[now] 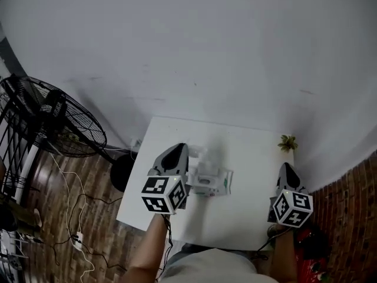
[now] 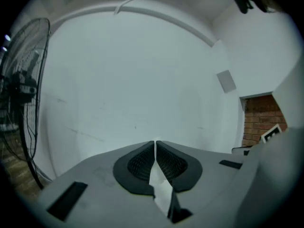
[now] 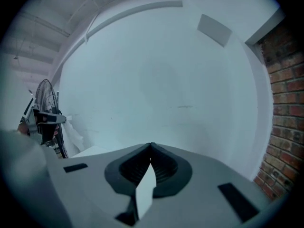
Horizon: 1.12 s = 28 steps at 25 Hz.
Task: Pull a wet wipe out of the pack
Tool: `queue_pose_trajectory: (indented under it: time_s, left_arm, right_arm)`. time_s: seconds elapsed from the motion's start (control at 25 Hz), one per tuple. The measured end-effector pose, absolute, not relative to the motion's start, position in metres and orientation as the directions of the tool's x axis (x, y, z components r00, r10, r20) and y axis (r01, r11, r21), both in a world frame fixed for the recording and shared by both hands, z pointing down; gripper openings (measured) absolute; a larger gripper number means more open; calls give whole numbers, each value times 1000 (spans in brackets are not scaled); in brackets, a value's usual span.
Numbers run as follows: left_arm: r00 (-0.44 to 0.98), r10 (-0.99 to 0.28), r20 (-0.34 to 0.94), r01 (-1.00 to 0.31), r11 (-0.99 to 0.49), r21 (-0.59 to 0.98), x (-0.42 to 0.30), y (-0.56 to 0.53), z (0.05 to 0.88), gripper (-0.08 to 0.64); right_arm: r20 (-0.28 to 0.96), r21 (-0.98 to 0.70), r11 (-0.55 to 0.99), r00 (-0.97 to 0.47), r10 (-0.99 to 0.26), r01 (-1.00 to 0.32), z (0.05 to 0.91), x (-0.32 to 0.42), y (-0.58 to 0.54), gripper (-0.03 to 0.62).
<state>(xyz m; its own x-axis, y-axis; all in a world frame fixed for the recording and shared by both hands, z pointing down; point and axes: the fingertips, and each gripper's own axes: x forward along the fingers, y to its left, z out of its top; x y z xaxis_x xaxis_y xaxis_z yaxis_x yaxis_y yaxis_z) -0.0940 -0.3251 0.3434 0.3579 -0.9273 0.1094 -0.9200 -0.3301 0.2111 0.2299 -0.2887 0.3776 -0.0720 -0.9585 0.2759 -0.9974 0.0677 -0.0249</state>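
At the middle of the frame the pack (image 1: 211, 181) lies flat on the surface (image 1: 247, 214). My left claw (image 1: 177, 153) sits just beside it, pressed together, probably placed to tug a wipe, though none shows clearly. My right claw (image 1: 286, 171), also pressed together, hangs at the right edge, out of the way.

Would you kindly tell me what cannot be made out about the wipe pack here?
Wet wipe pack: head view, too small and blurred to show its opening; left gripper hides its left edge.
Pale smear above the pack: blurred, perhaps a wipe.
Both gripper views: shut jaws, mostly wall, no pack.
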Motion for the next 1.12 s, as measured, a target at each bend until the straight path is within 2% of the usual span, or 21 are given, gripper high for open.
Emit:
queue_pose_trajectory:
  time_s: [0.16,0.32,0.48,0.72,1.12]
  left_arm:
    - [254,-965,-69,-967,-255,7,-119,-313,324,20]
    - [173,-974,-145,-985,-169,-43,-139,-305,320,20]
    - [118,-986,-119,-993,-115,-29,-158,-308,331,20]
    - [87,-994,-73,-996,-88,18,-178,-312,337,20]
    - [121,-991,-48,-991,-124,51,-171,-314,337,20]
  right_arm:
    - [203,19,85,-79,-976,-996,349,223,-295,2]
    - [70,53,59,-55,-996,-997,314,219,-296,2]
    - [-6,48,19,-19,-1000,-999,301,217,-291,2]
    - [19,22,15,-15,-1000,-1000,311,206,-288,2]
    - [75,34,16,-13,-997,-999,322,203,-284,0]
